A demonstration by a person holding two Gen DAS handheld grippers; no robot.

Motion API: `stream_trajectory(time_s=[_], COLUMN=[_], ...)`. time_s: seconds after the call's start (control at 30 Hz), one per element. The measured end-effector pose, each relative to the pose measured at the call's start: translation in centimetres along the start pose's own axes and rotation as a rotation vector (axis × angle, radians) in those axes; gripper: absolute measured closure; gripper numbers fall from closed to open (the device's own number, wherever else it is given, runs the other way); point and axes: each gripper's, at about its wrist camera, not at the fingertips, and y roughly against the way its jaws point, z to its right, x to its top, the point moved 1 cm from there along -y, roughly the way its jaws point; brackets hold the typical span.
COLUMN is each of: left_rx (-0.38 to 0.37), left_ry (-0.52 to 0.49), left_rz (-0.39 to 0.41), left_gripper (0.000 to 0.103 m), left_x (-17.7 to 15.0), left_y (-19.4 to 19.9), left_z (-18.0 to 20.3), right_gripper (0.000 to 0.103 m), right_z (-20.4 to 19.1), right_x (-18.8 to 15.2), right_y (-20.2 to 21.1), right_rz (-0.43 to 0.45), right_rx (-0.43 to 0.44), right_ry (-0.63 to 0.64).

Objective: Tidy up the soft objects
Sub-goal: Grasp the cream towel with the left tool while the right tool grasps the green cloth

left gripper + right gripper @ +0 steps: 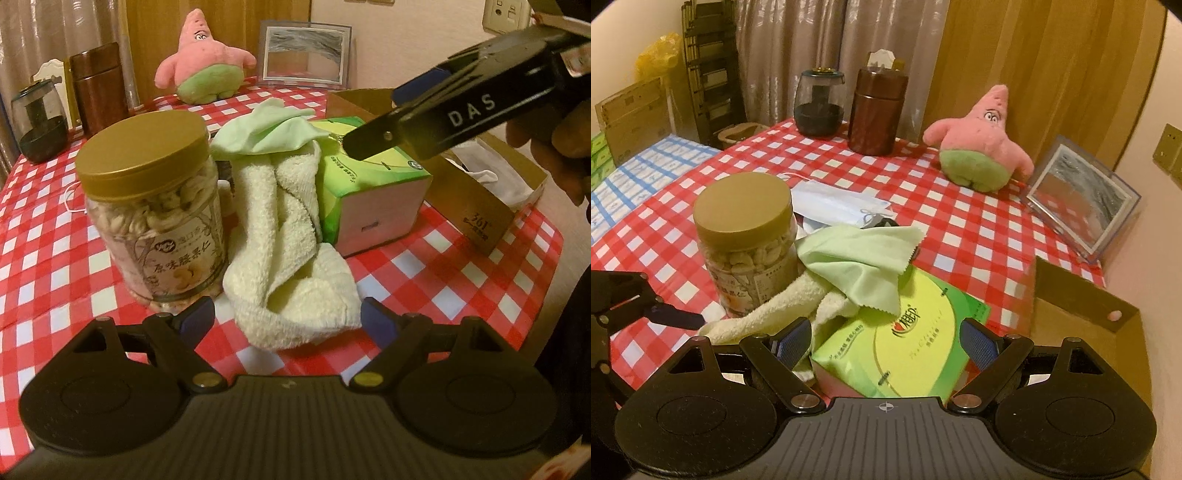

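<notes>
Two grippers, both spread and empty. Left gripper (288, 314) straddles the near end of the cream towel (291, 236), which lies between nut jar (151, 206) and tissue pack (369, 184). Right gripper (886, 339) hovers over that pack. Advisable: pinch the towel's thick fold and lift clear of the jar, minding the green cloth (857, 262) draped on top.

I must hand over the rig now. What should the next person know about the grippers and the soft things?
Left gripper: open, in front of the white towel, holding nothing.
Right gripper: open, over the green tissue box, holding nothing.
Green cloth lies on the towel and box, beside the nut jar. Pink plush sits far back.
Cardboard box on the right.
Nothing looks sorted yet.
</notes>
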Motion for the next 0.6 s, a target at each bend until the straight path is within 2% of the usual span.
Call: stream_trajectory(time_s=[0.07,0.53,0.6], left_rx=[-0.003,-0.031,-0.036], left_ry=[-0.006,0.013,0.016], left_rz=[-0.001,-0.032,-0.031], left_gripper=[0.023,0.077,0.081], left_x=[0.2,0.4,0.4], left_y=[-0.4,-2.3,-2.4], left_z=[0.0,-0.4,-0.4], right_gripper=[0.016,0.016,0.016], right_z=[0.1,0.8,0.8], right_x=[0.2,1.2,1.4], right_y=[-0.4,-2.3,-2.4], right_rz=[-0.002,-0.008,0.003], right_rx=[0.003,0.030,0.029], right_ry=[0.002,-0.004,-0.005])
